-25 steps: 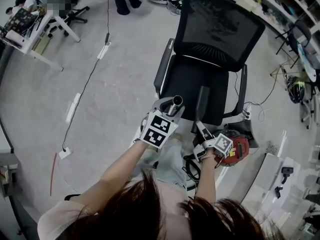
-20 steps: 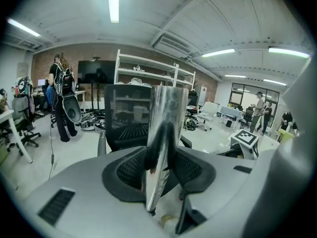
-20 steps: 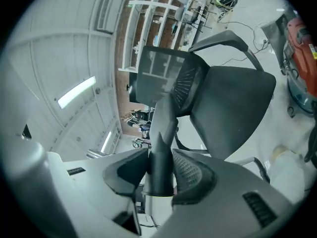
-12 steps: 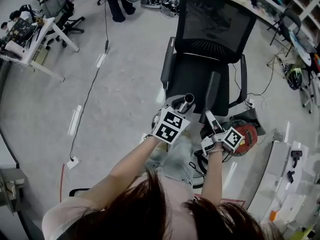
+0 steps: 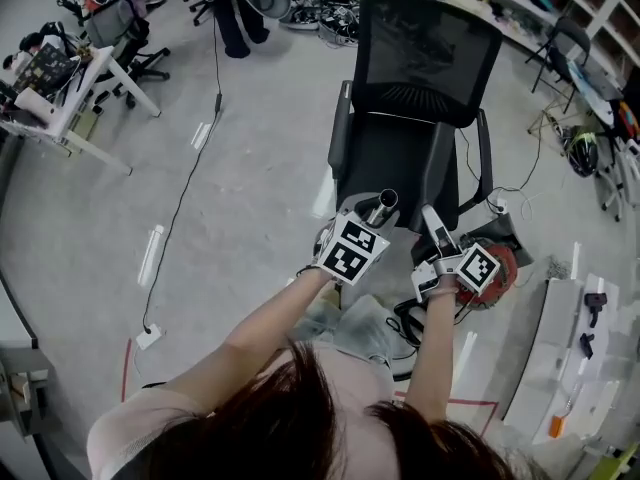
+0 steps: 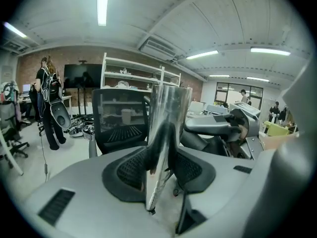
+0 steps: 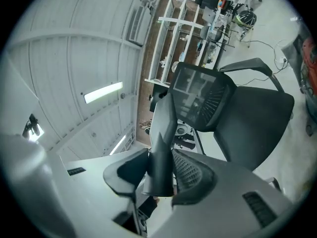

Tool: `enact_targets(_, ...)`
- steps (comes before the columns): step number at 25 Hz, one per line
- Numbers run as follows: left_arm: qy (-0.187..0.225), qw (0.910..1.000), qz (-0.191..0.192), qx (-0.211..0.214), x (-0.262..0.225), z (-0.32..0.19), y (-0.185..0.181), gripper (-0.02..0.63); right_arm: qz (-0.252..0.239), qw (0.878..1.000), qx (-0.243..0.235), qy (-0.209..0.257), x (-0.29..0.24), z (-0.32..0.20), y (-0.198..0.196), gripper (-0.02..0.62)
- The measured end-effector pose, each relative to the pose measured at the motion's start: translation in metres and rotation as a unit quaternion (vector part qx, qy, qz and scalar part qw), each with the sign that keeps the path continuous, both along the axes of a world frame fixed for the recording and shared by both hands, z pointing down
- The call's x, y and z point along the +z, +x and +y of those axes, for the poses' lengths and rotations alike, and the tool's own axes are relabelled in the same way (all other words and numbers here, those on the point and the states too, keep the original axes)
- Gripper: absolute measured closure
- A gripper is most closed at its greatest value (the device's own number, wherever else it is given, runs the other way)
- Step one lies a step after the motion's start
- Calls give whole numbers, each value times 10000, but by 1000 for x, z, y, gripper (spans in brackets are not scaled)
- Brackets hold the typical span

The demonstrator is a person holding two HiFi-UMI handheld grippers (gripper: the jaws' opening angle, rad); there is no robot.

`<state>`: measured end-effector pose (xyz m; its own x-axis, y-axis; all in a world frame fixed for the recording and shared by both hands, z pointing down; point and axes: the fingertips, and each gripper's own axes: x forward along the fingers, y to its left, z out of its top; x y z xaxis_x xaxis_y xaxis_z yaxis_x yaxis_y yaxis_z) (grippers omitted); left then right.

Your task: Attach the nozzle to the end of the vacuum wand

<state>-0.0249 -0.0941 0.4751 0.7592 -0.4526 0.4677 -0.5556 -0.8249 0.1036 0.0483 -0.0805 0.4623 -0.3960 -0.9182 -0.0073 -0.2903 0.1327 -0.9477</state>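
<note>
At frame centre, left gripper [image 5: 362, 226] clamps wand [image 5: 381, 205], open end toward 1 o'clock. Right gripper [image 5: 443, 258], at its 3 o'clock, pinches nozzle [image 5: 434, 224], parts apart. Risk: misaligned axes could make the nozzle jam or slip.

The left tongs [image 5: 367, 219] gripping the vacuum wand [image 5: 381, 206] and the right tongs [image 5: 441, 249] gripping the nozzle [image 5: 433, 224] move forward toward the office chair [image 5: 400, 158].

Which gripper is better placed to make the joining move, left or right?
Right. The right gripper grips the dark nozzle beside the wand; the left gripper holds the wand's open end up, so it is likely best as the fixed side.
</note>
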Motion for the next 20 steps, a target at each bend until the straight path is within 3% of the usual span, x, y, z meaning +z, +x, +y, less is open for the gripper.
enact_targets(20, 168, 9995, -236, -153, -4, 41, 37, 446, 53, 9930, -894, 769, -70, -17, 8, 425)
